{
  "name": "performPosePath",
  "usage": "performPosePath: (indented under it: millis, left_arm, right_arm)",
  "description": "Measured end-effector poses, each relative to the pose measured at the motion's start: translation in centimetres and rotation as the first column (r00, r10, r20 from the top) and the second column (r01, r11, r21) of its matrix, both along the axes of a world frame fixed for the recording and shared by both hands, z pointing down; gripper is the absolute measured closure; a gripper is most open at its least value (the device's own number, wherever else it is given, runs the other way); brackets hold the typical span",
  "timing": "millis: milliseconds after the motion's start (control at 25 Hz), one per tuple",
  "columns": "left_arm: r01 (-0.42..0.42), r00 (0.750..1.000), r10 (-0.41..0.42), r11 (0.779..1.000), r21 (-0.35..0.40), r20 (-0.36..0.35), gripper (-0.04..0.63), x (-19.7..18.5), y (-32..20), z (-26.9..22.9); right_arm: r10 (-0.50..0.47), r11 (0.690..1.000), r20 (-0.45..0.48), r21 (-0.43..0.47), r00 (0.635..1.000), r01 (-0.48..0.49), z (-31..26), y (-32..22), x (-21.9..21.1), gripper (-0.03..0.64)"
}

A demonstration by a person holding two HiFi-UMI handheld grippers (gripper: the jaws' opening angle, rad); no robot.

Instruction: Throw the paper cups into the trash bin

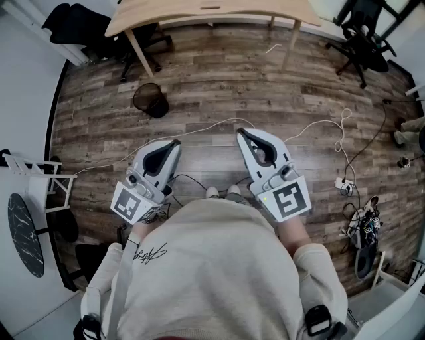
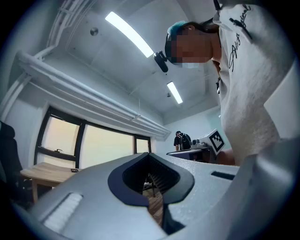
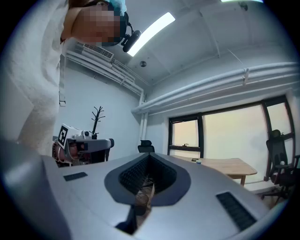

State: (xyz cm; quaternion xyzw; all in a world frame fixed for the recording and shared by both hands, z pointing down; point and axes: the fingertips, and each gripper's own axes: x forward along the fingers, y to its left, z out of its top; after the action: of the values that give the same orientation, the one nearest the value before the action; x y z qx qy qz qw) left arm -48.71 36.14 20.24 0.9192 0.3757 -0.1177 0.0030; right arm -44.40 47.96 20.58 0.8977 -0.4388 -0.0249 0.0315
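A: Which step of the task is in hand here?

B: It looks like the very start, or a pause. The person stands with the left gripper (image 1: 174,143) and the right gripper (image 1: 242,133) close to the body. Both are well apart from the trash bin (image 1: 149,99), on its near side.

A: Is anything in the jaws?

B: No. In each gripper view the two jaws are pressed together at the tips and nothing sits between them. Only a little of the wooden floor (image 1: 265,86) shows through the gap lower down. Both grippers are empty.

A: And where are the paper cups?

B: No view shows them, neither on the floor round the trash bin nor on the visible part of the wooden desk (image 1: 212,13) just behind the trash bin. The bin itself is dark mesh and stands upright. Whether something lies inside it cannot be told.

A: What does the next move call for?

B: Probably the person must first find the cups, which means looking away from the trash bin. Then one pair of jaws must open wide enough for a cup and close gently, because thin paper crushes easily. A white cable (image 1: 199,129) lies between the trash bin and the person, so the feet need some care on the way.
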Motion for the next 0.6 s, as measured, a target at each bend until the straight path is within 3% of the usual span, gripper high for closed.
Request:
performPosePath:
  millis: [600]
  left_arm:
    - [-0.002, 1.000, 0.002, 0.999, -0.032, 0.016, 0.592, -0.2, -1.6, 0.7]
  right_arm:
    - [0.013, 0.999, 0.012, -0.031, 1.000, -0.013, 0.8, -1.6, -0.9, 0.606]
